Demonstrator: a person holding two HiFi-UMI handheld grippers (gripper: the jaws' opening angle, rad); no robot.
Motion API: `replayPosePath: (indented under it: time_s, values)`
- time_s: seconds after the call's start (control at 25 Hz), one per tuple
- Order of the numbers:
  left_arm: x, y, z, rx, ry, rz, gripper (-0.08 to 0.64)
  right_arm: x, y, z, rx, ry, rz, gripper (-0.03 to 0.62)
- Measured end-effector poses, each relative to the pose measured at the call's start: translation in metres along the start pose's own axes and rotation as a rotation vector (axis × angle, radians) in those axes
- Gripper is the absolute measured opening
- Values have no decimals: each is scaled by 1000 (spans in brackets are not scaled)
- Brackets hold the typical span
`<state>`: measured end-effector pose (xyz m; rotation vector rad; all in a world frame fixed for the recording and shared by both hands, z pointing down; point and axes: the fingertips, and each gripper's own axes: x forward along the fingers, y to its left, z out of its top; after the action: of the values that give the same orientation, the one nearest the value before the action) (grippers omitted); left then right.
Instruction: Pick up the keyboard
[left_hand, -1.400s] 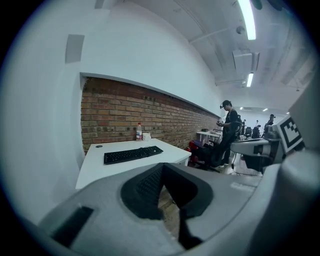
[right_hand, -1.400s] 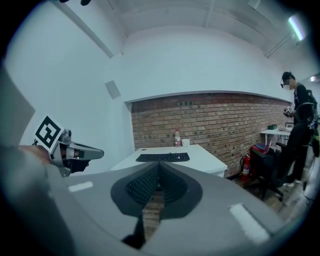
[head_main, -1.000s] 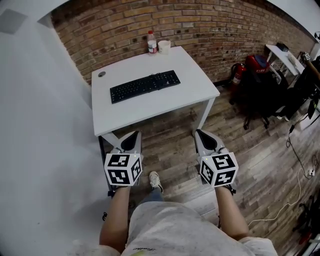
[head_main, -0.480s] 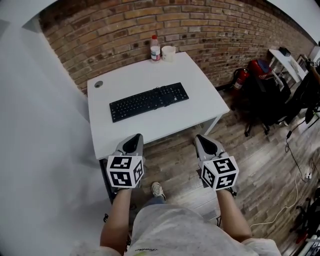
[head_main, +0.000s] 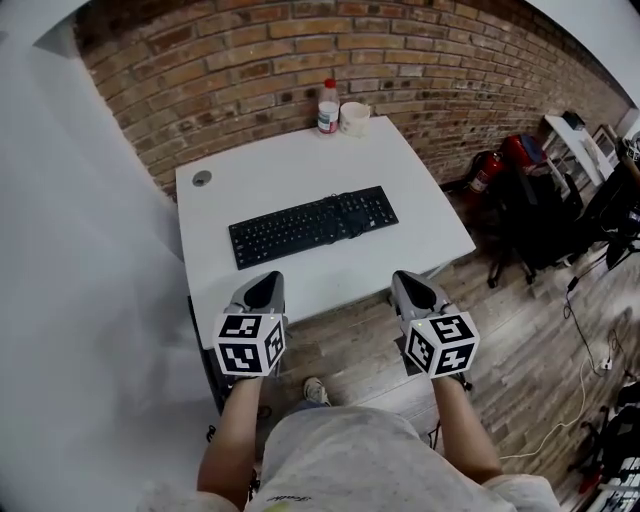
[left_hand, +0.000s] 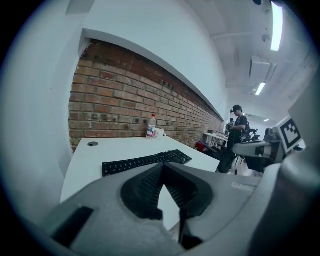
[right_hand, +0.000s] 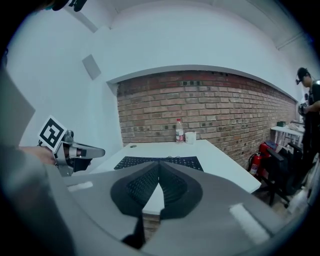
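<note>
Left gripper (head_main: 263, 281) and right gripper (head_main: 406, 279), jaws pressed together, empty, are nearer the table (head_main: 430, 215) than before; bottle (head_main: 327, 107) and cup (head_main: 354, 118) stand beyond the keyboard (head_main: 312, 226).

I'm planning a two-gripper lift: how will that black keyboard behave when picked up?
The keyboard looks long, thin and rigid, so it probably stays stiff, though lifting one end alone may tilt it. Lying flat on the smooth table, it will likely slide rather than tip if nudged.
</note>
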<state>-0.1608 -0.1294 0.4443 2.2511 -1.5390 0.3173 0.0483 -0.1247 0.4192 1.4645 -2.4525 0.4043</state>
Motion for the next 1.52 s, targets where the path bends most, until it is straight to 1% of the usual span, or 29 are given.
replayPosePath:
  time_s: [0.12, 0.24, 0.48, 0.6, 0.84, 1.04, 1.32, 1.44, 1.52]
  values:
    - [8, 16, 4, -6, 0, 1, -12, 17, 3, 6, -8, 2, -6, 11]
    - [16, 30, 2, -29, -2, 4, -4, 31, 3, 7, -18, 9, -8, 15]
    - [30, 55, -4, -59, 7, 38, 2, 58, -5, 9, -17, 11, -2, 25]
    - [39, 67, -6, -79, 6, 66, 18, 75, -17, 10, -23, 16, 5, 28]
    - [67, 91, -10, -95, 20, 151, 64, 113, -49, 12, -46, 36, 37, 55]
    - [91, 115, -15, -130, 42, 241, 129, 147, -81, 12, -53, 70, 64, 80]
    - [119, 148, -33, -193, 93, 363, 229, 195, -126, 1, -49, 137, 86, 142]
    - [129, 162, -37, -223, 105, 397, 292, 214, -142, -4, -51, 163, 91, 173]
    - [136, 170, -39, -244, 108, 413, 341, 225, -150, -6, -46, 172, 100, 183]
